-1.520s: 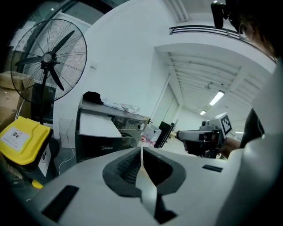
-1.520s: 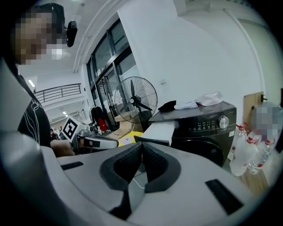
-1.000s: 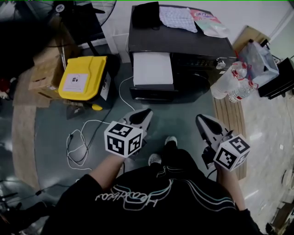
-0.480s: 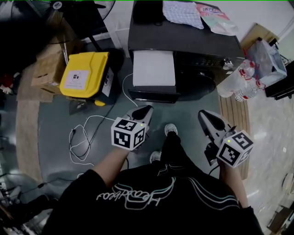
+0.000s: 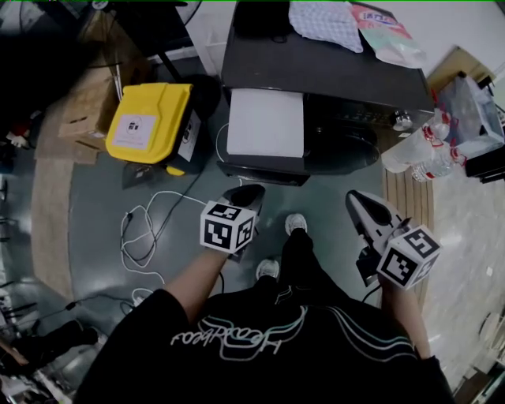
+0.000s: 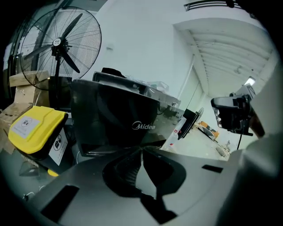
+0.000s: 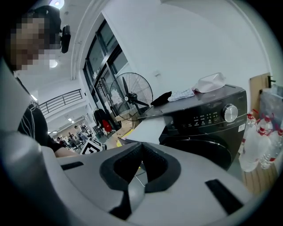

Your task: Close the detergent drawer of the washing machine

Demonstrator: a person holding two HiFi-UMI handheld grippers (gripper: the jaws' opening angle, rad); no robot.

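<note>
The dark washing machine stands ahead, seen from above in the head view. Its detergent drawer sticks out of the front at the left, showing a white top. My left gripper is shut and empty, just short of the drawer's dark front edge. My right gripper is also shut and empty, in front of the round door. The left gripper view has the left gripper facing a dark front panel with a logo. The right gripper sees the drawer from the side.
A yellow bin and cardboard boxes stand left of the machine. White cables lie on the floor. Water bottles and wooden boards are at the right. A cloth lies on the machine's top. A standing fan is behind.
Both grippers have come a little nearer to the machine's front, the left one shifting right toward the drawer. Both stay shut. The drawer has not moved.
</note>
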